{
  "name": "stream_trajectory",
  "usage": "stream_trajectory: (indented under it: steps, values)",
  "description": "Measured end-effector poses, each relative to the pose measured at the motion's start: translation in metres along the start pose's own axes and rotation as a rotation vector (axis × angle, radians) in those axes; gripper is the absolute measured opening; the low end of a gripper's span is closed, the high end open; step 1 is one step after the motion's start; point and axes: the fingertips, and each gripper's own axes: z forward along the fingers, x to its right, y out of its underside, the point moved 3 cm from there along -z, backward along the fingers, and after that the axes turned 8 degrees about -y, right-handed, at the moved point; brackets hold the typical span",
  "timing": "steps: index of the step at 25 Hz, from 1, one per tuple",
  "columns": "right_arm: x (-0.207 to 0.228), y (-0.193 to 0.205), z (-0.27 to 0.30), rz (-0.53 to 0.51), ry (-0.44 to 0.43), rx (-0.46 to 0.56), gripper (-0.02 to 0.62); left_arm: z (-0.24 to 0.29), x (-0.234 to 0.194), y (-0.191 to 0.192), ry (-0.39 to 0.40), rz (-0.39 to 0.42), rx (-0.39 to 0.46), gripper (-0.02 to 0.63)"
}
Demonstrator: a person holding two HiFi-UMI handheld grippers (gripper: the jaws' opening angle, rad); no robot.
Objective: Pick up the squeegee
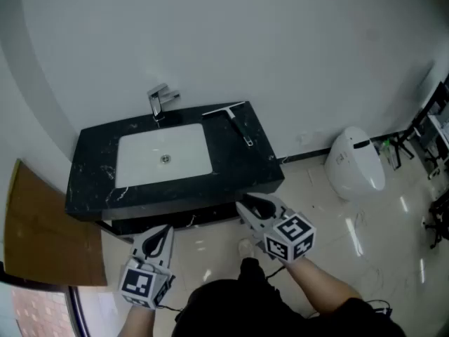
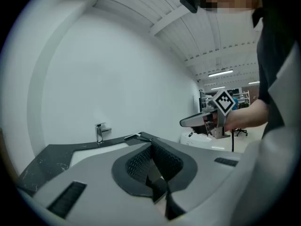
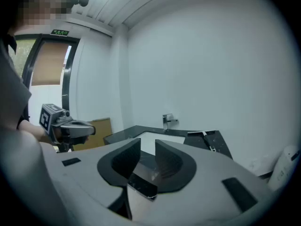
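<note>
The squeegee point(image 1: 231, 116) lies at the back right of the black counter point(image 1: 91, 181), its pale blade toward the wall and its dark handle pointing forward. It also shows in the left gripper view point(image 2: 136, 136) and the right gripper view point(image 3: 207, 139). Both grippers hang in front of the counter, well short of the squeegee. My left gripper point(image 1: 158, 241) point(image 2: 151, 146) is shut and empty. My right gripper point(image 1: 254, 208) point(image 3: 148, 142) is shut too, with only a thin slit between its pads and nothing in it.
A white basin point(image 1: 165, 153) with a chrome faucet point(image 1: 160, 102) fills the counter's middle. A white toilet point(image 1: 356, 161) stands on the tiled floor to the right. A brown board point(image 1: 42, 230) leans at the left. Office chairs stand at the far right.
</note>
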Motion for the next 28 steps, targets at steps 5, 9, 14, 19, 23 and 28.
stream_trajectory:
  steps: [5,9,14,19,23,28]
  values:
    - [0.075,-0.016,0.014,-0.024,0.131,0.006,0.186,0.018,-0.013,0.0,-0.04,0.003,-0.008,-0.005]
    - [0.142,-0.025,0.038,-0.034,0.184,-0.003,0.216,0.048,-0.02,-0.004,-0.076,0.004,-0.023,-0.005]
    - [0.234,-0.031,0.085,-0.033,0.212,-0.049,0.218,0.101,-0.03,-0.009,-0.132,-0.011,-0.051,-0.005]
    - [0.315,-0.021,0.14,-0.003,0.208,-0.134,0.235,0.153,-0.029,-0.015,-0.184,-0.024,-0.1,-0.005]
    - [0.355,-0.001,0.178,0.024,0.202,-0.201,0.235,0.184,-0.029,-0.018,-0.214,-0.036,-0.136,-0.005]
    - [0.387,0.022,0.216,0.056,0.185,-0.271,0.235,0.222,-0.03,-0.025,-0.229,-0.039,-0.178,-0.005]
